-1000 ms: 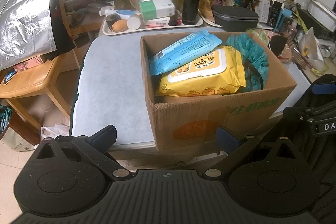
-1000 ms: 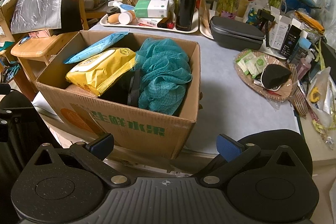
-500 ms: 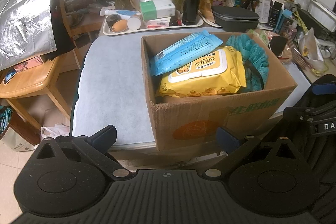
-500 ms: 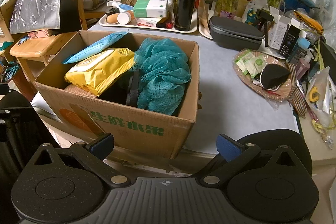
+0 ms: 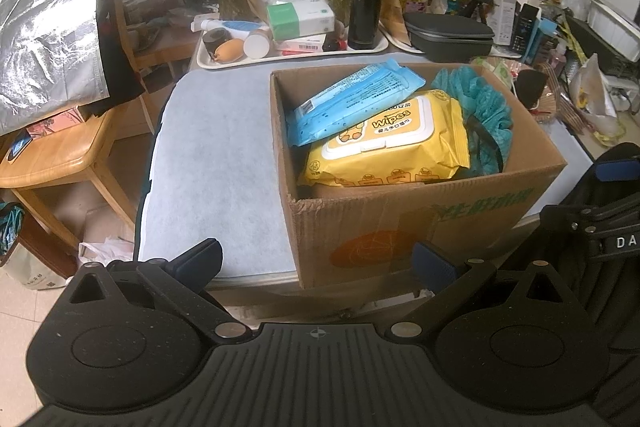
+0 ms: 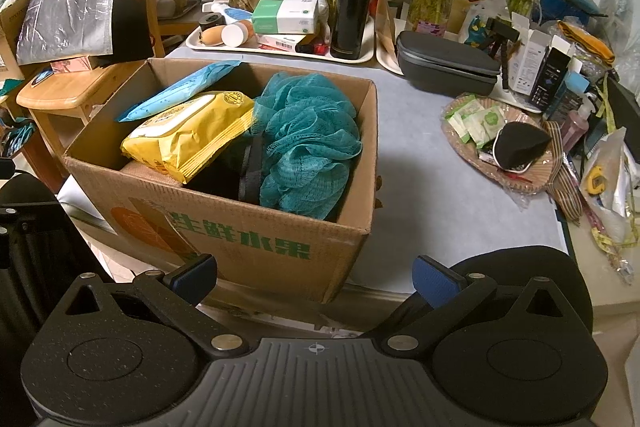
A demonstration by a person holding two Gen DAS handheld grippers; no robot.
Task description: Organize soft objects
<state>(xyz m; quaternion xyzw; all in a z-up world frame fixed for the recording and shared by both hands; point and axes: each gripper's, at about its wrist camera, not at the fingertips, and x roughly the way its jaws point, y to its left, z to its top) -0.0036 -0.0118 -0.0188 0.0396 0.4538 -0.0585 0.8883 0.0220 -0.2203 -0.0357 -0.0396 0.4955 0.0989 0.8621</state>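
A cardboard box (image 5: 420, 223) (image 6: 256, 243) stands on the table's near edge. Inside lie a yellow wipes pack (image 5: 388, 143) (image 6: 192, 135), a blue wipes pack (image 5: 352, 99) (image 6: 180, 91) leaning on top of it, and a teal mesh bath sponge (image 5: 484, 107) (image 6: 308, 139) at the right end. Something black (image 6: 240, 175) sits low between the yellow pack and the sponge. My left gripper (image 5: 316, 263) hangs open in front of the box's near left corner, holding nothing. My right gripper (image 6: 314, 277) is open too, just short of the box's near right corner.
A pale blue mat (image 5: 216, 163) covers the table. Behind the box are a white tray (image 6: 280, 53) with a black flask (image 6: 354, 3), a dark case (image 6: 448, 67), glass vases, and a woven plate (image 6: 516, 179) of small packets. A wooden stool (image 5: 60, 155) stands left.
Both views have drifted very slightly; the box and its contents stay put and both grippers remain open.
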